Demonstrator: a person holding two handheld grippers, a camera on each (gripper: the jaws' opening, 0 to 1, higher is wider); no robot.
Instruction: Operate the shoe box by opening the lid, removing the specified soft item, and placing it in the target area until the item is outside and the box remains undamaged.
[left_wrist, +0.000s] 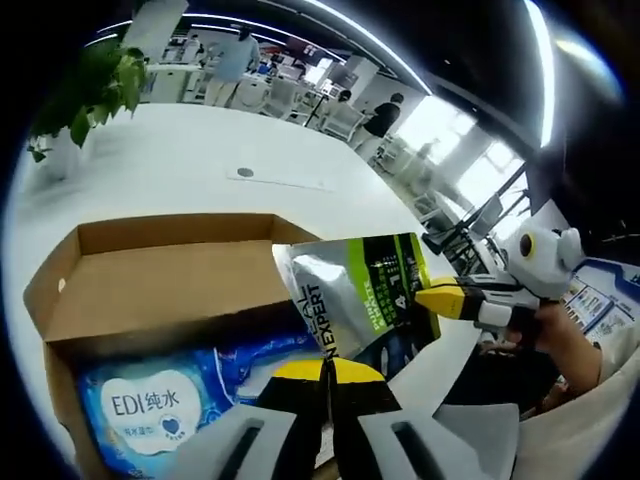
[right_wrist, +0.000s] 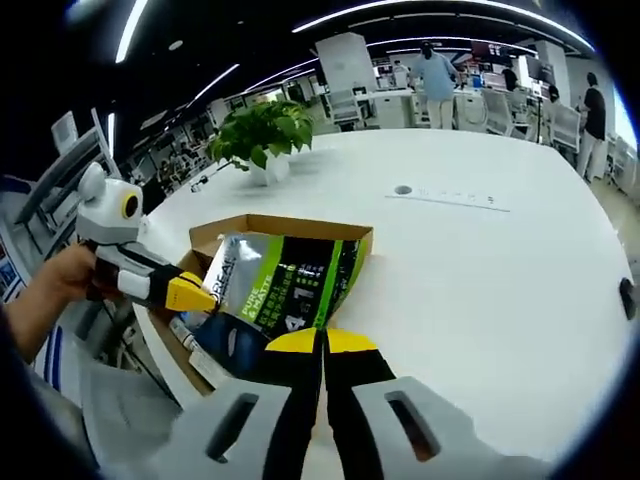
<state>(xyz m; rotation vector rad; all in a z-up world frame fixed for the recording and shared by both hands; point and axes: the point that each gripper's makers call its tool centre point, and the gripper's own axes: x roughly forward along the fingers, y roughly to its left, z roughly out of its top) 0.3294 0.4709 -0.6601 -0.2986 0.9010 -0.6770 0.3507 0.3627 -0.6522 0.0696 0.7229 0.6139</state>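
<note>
A silver and green soft pouch (left_wrist: 350, 290) hangs over the open cardboard shoe box (left_wrist: 160, 270), held at two edges. My left gripper (left_wrist: 325, 368) is shut on its near edge. My right gripper (left_wrist: 440, 300) comes in from the right, shut on the pouch's side. In the right gripper view the same pouch (right_wrist: 285, 285) sits above the box (right_wrist: 290, 228), with my right gripper (right_wrist: 322, 342) shut on its lower edge and my left gripper (right_wrist: 195, 293) pinching its left side. A blue wipes pack (left_wrist: 150, 410) lies inside the box, whose lid is folded back.
The box stands near the edge of a large white table (right_wrist: 480, 270). A potted plant (right_wrist: 262, 135) stands behind the box, with a small round port (right_wrist: 402, 189) in the tabletop further along. Chairs, desks and standing people fill the background.
</note>
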